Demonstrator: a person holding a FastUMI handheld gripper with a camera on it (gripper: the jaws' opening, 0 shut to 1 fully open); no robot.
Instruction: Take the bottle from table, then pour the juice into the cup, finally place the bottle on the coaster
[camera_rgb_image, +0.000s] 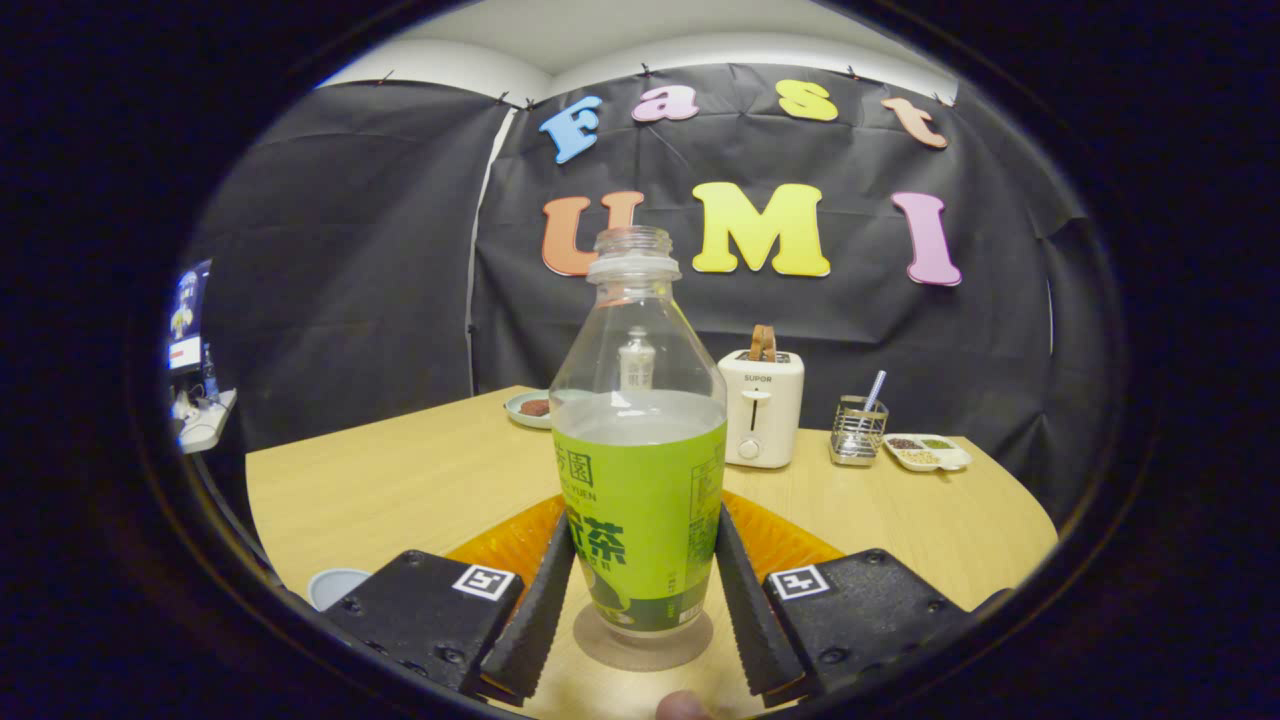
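Observation:
An uncapped clear bottle (640, 470) with a green label stands upright on a round brown coaster (643, 645) on the wooden table (400, 480). It holds pale juice up to about the top of the label. My gripper (643, 525) is shut on the bottle, its two black fingers (545, 600) pressing the label on either side. The rim of a pale cup (335, 585) peeks out beside the left finger's body.
An orange mat (790, 545) lies just behind the bottle. Farther back stand a white toaster (762, 410), a small plate with food (530, 407), a wire holder with a straw (858, 430) and a white divided dish (927, 452). A person's fingertip (683, 706) shows below the coaster.

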